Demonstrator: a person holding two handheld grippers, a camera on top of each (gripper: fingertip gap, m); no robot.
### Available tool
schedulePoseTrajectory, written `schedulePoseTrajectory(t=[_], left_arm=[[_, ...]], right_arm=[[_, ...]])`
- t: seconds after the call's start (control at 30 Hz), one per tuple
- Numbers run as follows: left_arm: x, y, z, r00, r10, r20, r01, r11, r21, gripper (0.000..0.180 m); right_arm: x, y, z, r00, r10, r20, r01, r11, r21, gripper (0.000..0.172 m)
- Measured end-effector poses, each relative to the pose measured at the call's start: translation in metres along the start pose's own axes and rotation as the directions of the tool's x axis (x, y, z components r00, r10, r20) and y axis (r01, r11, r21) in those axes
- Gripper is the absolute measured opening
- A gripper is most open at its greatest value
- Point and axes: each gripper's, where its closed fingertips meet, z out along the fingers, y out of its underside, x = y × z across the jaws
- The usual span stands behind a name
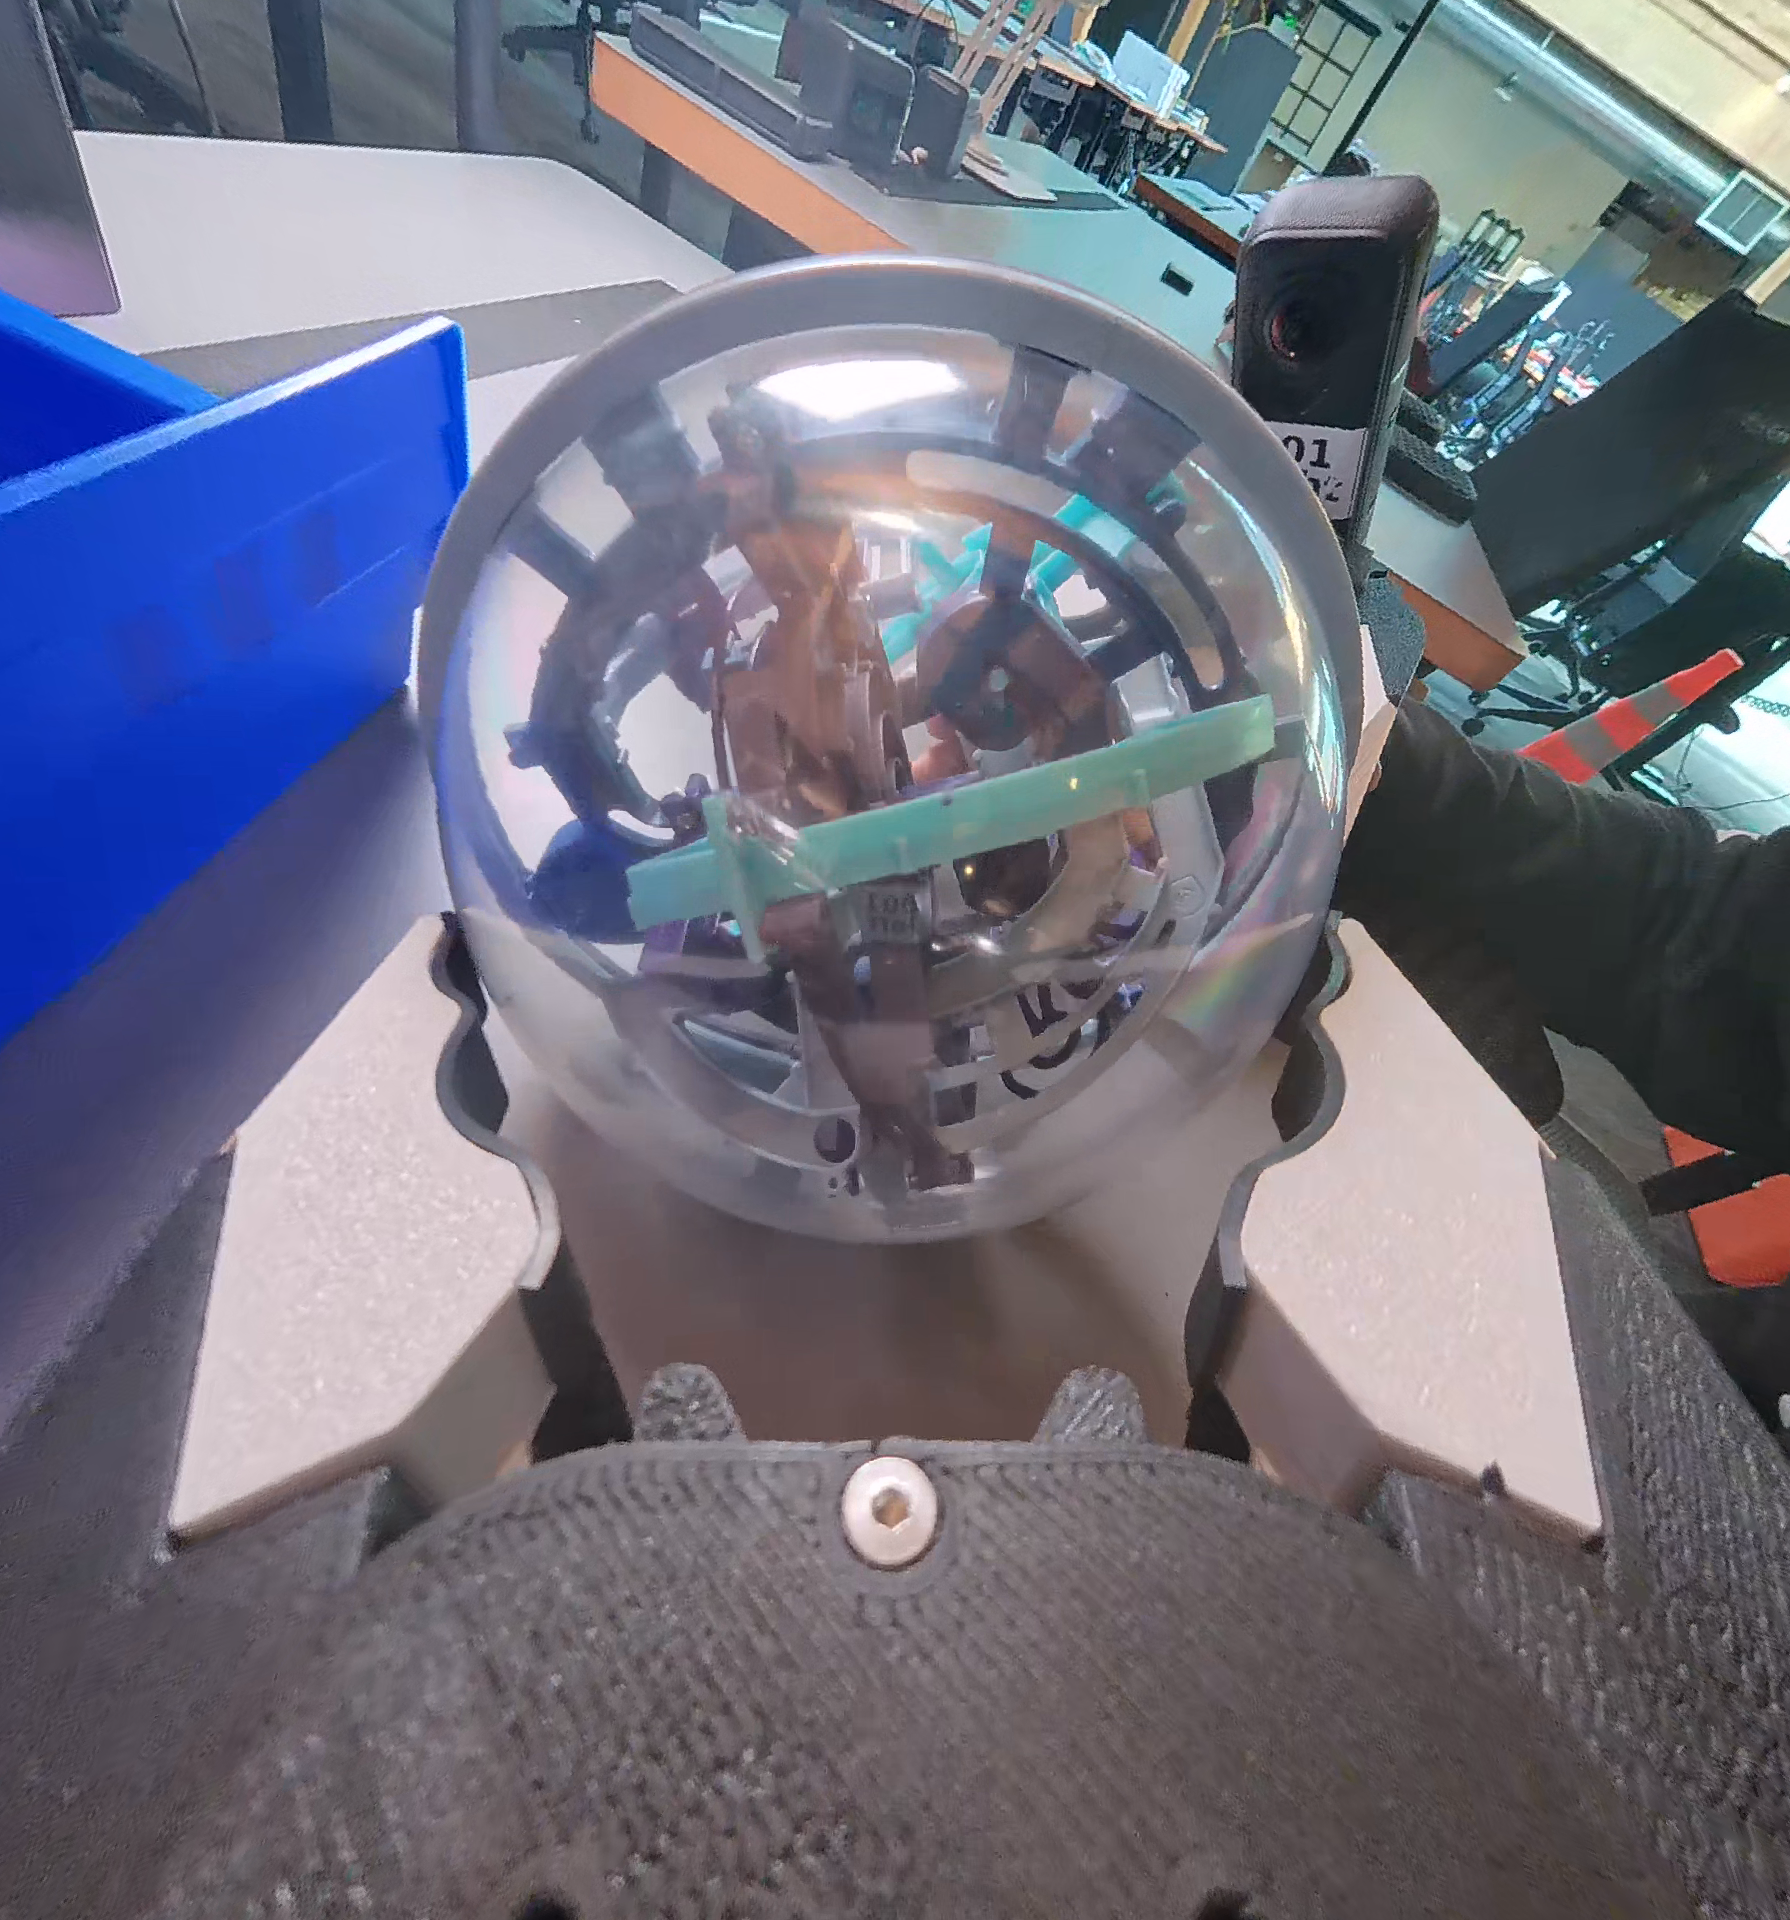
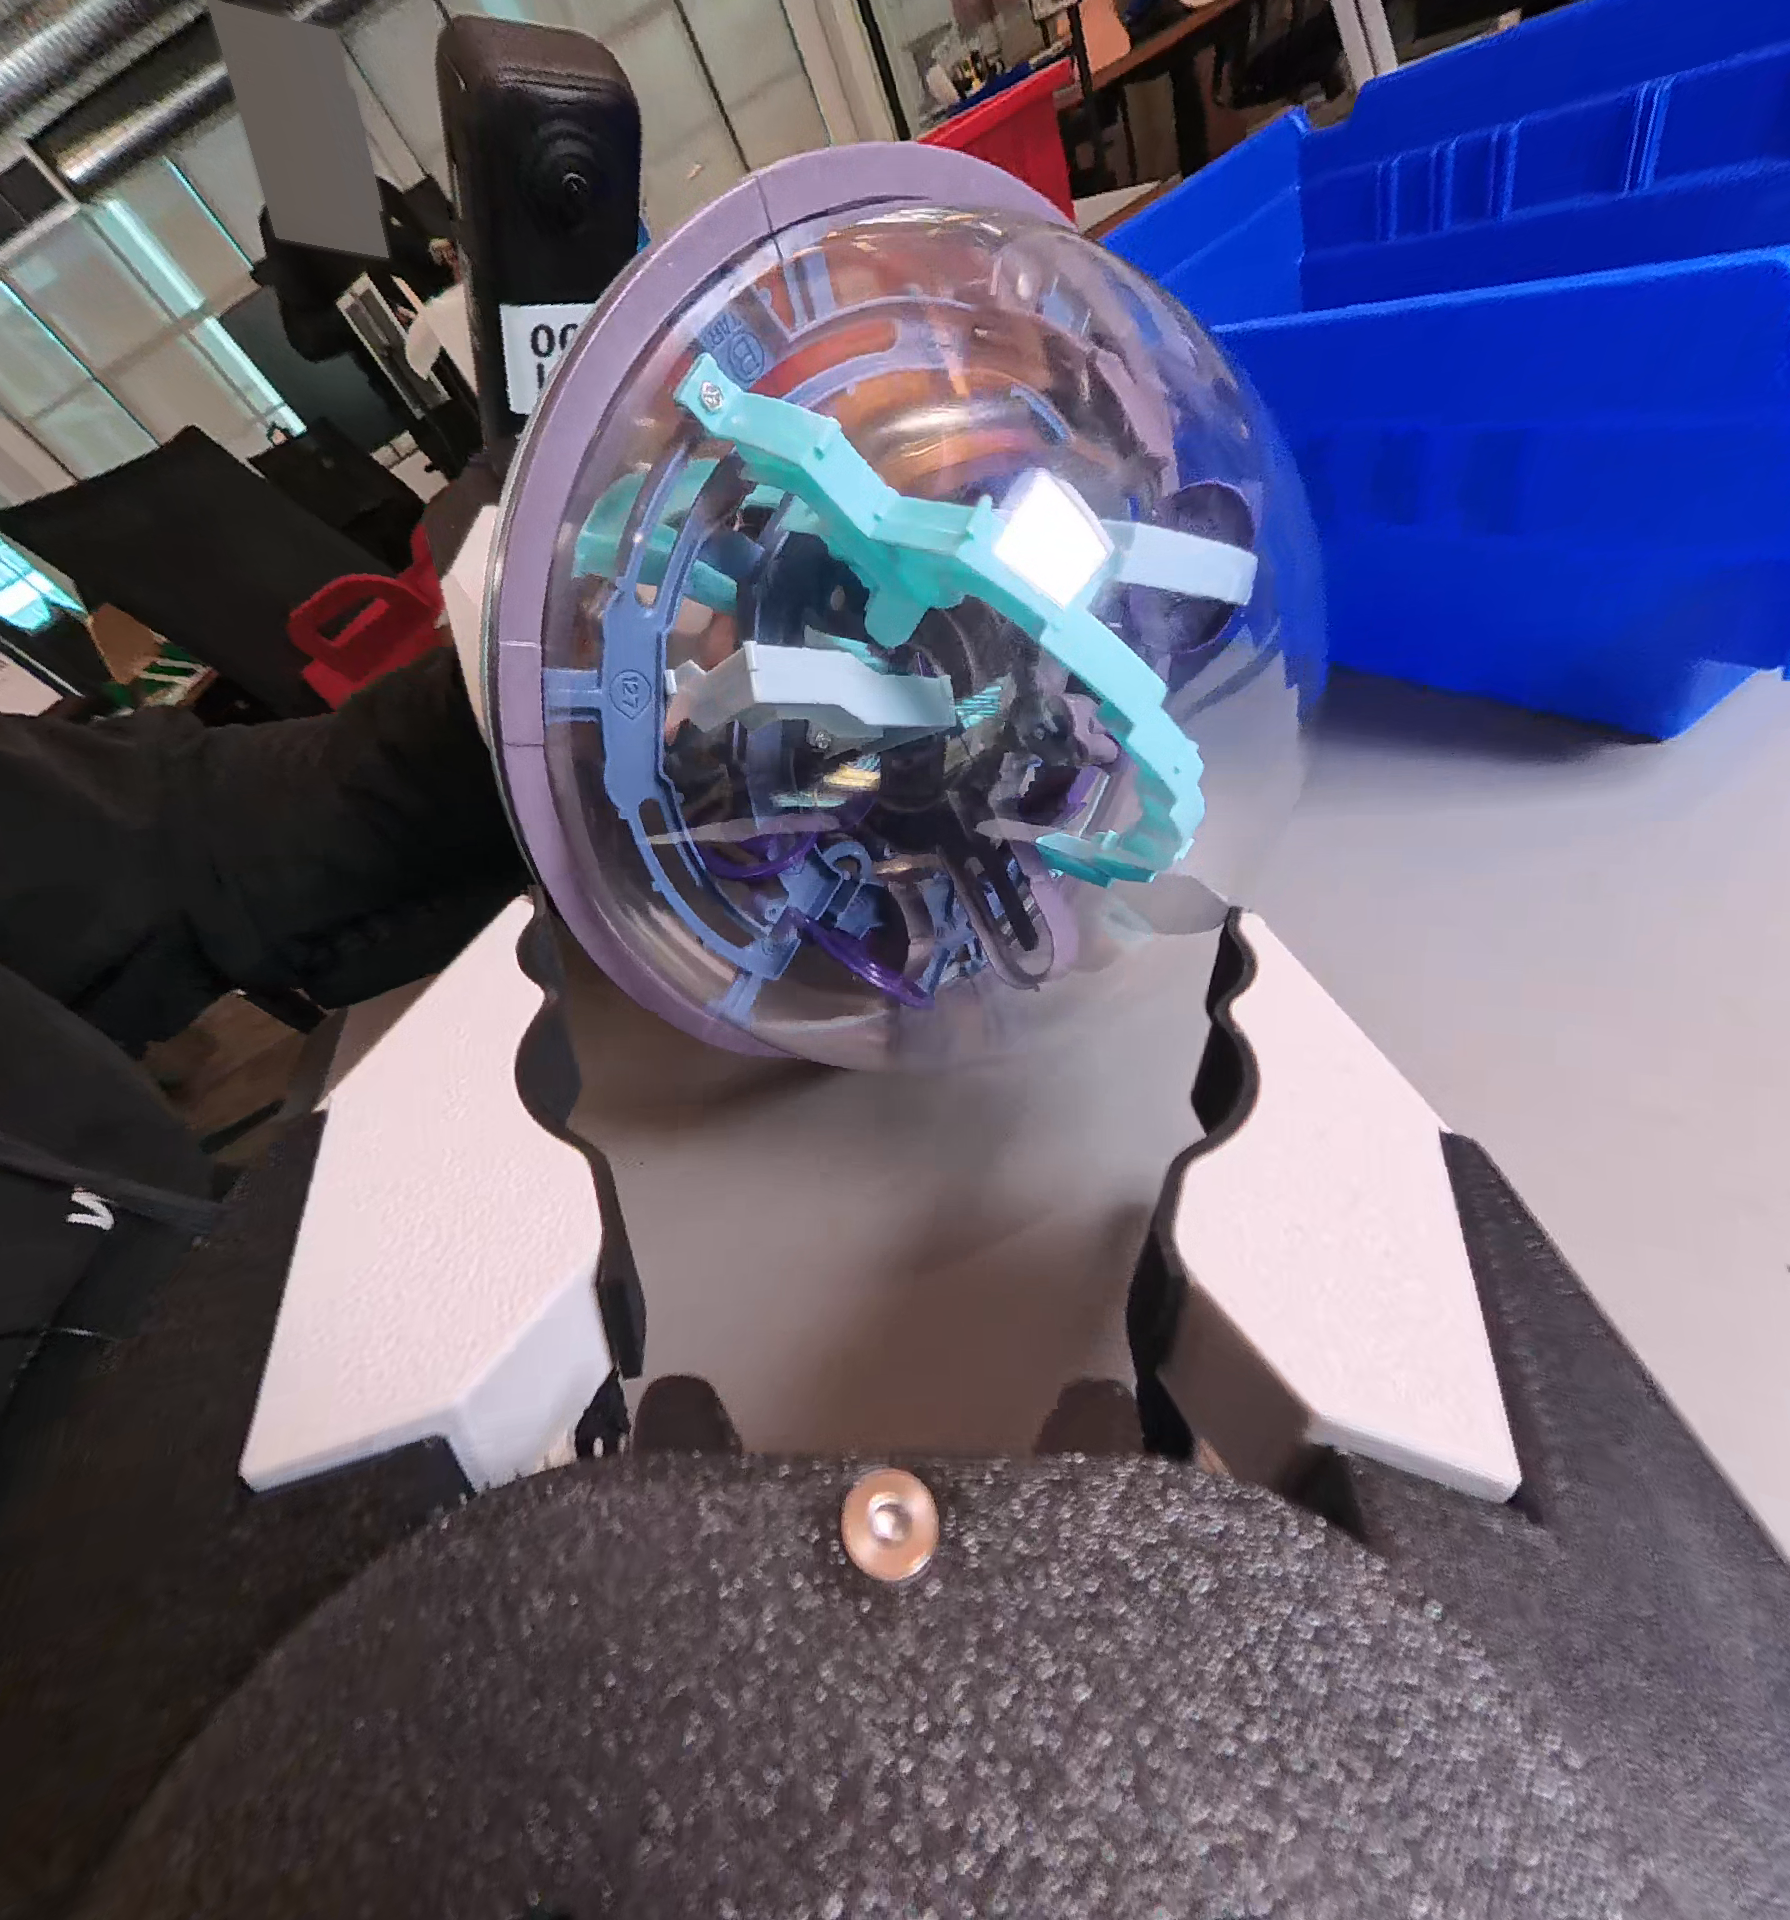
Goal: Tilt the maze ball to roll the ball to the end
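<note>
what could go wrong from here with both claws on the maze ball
1. The clear plastic maze ball is smooth and round, and each claw touches it only at the fingertips, so it might slip or spin while being tilted.
2. It seems to be held just above the grey table; if dropped, it could roll toward the blue plastic bins.
3. Glare on the shell hides the small ball, so tilts may overshoot.
</note>
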Motion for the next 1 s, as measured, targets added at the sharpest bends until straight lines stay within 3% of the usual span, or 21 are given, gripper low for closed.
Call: schedulePoseTrajectory(t=[0.3,0.4,0.57,0.73,0.9,1.0], left_arm=[[0.001,-0.006,-0.001,0.998,-0.043,0.053,0.044,0.999,-0.018,0.15],[0.0,-0.007,-0.001,0.996,-0.059,0.071,0.062,0.998,-0.033,0.149],[-0.003,-0.014,0.003,0.995,-0.049,0.086,0.053,0.998,-0.044,0.146],[0.0,-0.027,0.008,0.997,-0.011,0.074,0.013,0.999,-0.033,0.141],[0.018,-0.045,-0.003,0.991,0.135,0.014,-0.135,0.989,0.063,0.146],[0.017,-0.031,-0.012,0.988,0.155,-0.008,-0.154,0.987,0.047,0.149]], right_arm=[[-0.006,0.018,0.007,0.989,0.138,0.061,-0.131,0.985,-0.108,0.12],[-0.003,0.022,0.007,0.999,0.047,0.009,-0.045,0.99,-0.135,0.118],[0.002,0.018,-0.004,0.966,-0.247,-0.074,0.231,0.957,-0.174,0.122],[-0.008,-0.024,-0.023,0.921,-0.365,-0.135,0.368,0.93,-0.004,0.127],[0.0,-0.047,-0.034,0.936,-0.281,-0.214,0.312,0.941,0.132,0.12],[0.007,-0.042,-0.033,0.951,-0.233,-0.204,0.262,0.956,0.133,0.12]])
